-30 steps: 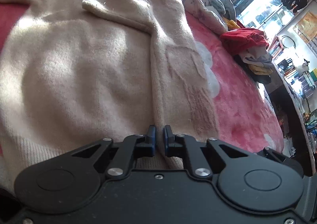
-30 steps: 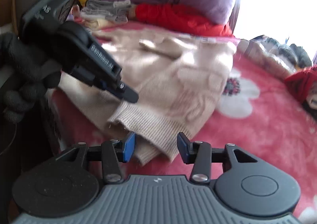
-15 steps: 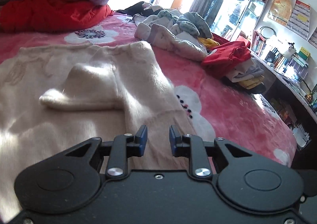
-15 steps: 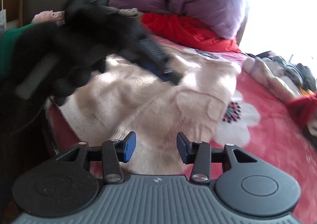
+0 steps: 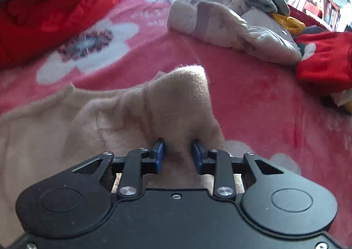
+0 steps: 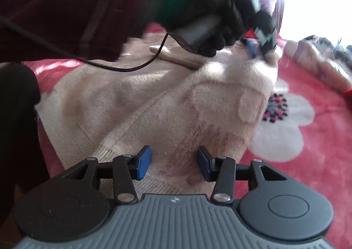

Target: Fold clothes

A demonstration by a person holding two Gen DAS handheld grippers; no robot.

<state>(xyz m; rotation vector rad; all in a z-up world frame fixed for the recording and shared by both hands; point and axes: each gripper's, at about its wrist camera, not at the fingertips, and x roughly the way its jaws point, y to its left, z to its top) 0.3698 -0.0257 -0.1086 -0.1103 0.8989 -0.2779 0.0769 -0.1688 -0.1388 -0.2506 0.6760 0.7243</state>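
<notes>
Left gripper (image 5: 178, 154) fingers spread around a raised beige sweater (image 5: 114, 121) fold, apparently not pinching. Right gripper (image 6: 173, 164) fingers spread over the near hem on the bed (image 6: 319, 121).

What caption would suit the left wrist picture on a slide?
Left claw open around a raised fold of the beige sweater on a red floral blanket, unfolded clothes piled beyond.

One beige sweater (image 6: 136, 103) lies on the bed (image 5: 253, 103), two grippers work it, and one heap of clothes (image 5: 231, 15) sits far right.
</notes>
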